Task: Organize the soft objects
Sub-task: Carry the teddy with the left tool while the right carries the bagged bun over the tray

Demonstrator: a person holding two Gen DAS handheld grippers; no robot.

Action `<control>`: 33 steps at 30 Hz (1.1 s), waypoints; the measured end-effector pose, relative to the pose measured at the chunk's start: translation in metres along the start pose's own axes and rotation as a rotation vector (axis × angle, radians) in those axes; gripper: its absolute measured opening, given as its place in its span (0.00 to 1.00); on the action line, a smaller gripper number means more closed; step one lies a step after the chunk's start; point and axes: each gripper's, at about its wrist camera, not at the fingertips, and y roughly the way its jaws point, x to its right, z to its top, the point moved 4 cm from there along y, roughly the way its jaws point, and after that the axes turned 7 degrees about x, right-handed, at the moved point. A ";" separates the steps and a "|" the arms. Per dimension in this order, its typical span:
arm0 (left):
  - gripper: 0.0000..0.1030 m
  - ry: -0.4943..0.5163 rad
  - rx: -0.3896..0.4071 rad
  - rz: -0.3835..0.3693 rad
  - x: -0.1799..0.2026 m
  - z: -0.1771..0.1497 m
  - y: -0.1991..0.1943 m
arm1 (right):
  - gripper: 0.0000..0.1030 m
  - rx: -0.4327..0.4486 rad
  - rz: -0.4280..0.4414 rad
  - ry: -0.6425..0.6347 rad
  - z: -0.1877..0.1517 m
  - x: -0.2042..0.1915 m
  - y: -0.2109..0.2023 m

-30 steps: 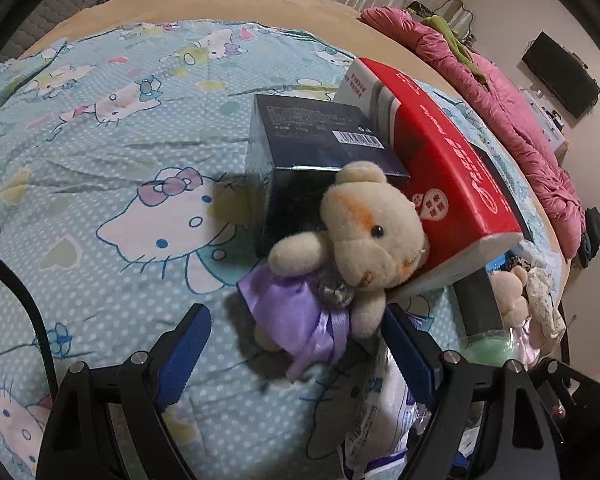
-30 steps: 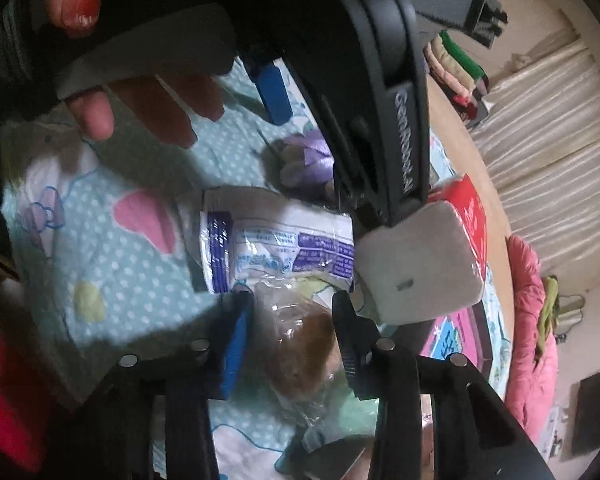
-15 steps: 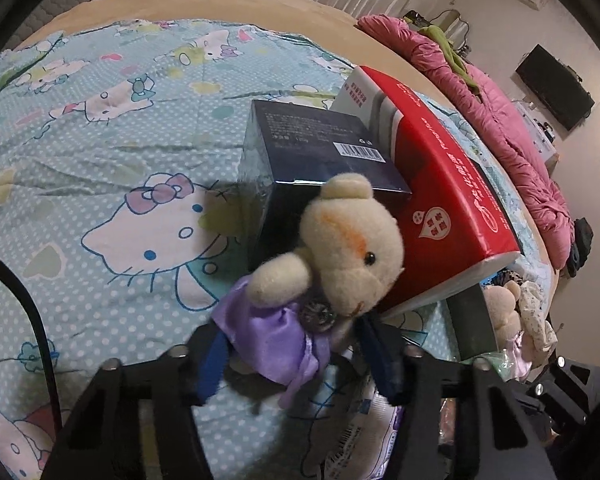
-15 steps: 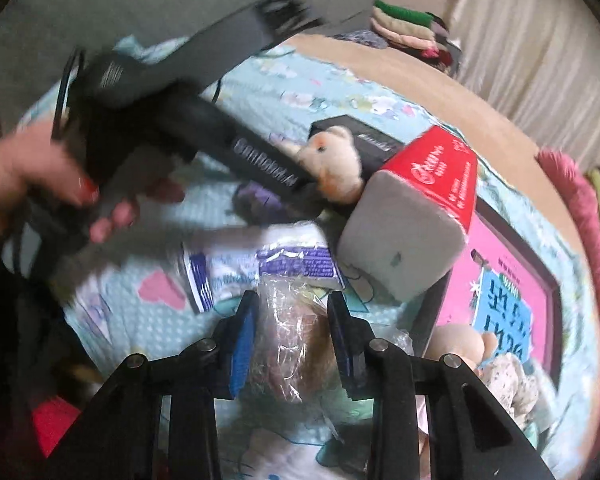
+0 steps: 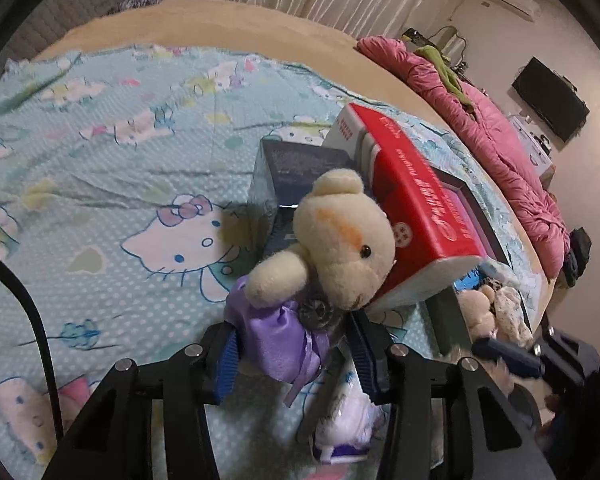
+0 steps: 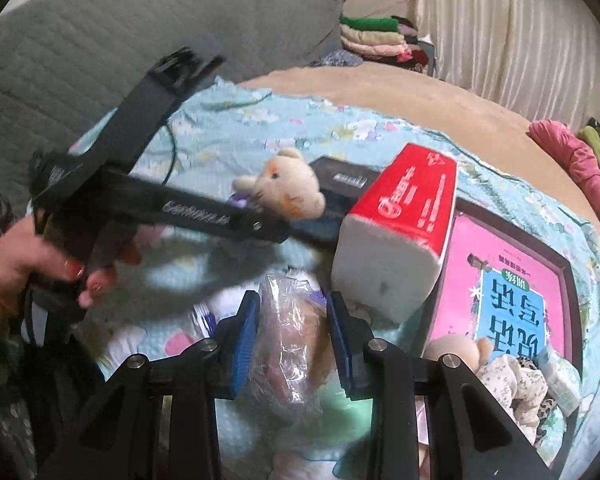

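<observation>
In the centre of my left view sits the cream teddy bear (image 5: 342,240), its purple satin dress (image 5: 278,338) pinched at the lower middle, head tilted toward the right, an orange smudge on its brow. At the lower centre of my right view is the bagged plush toy (image 6: 290,344), brownish inside crinkled clear plastic, upright; its shape is blurred, so I cannot say what animal it is. A second small bear (image 6: 458,350) lies at lower right.
</observation>
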 end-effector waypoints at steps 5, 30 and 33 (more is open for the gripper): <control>0.47 0.031 0.017 0.038 0.010 -0.005 -0.020 | 0.34 0.044 -0.001 0.013 0.010 -0.001 -0.008; 0.47 0.153 0.071 0.070 0.075 0.002 -0.068 | 0.34 0.205 -0.071 0.116 0.033 0.030 -0.064; 0.47 0.169 0.076 0.061 0.087 0.003 -0.071 | 0.34 0.220 -0.089 0.137 0.032 0.039 -0.071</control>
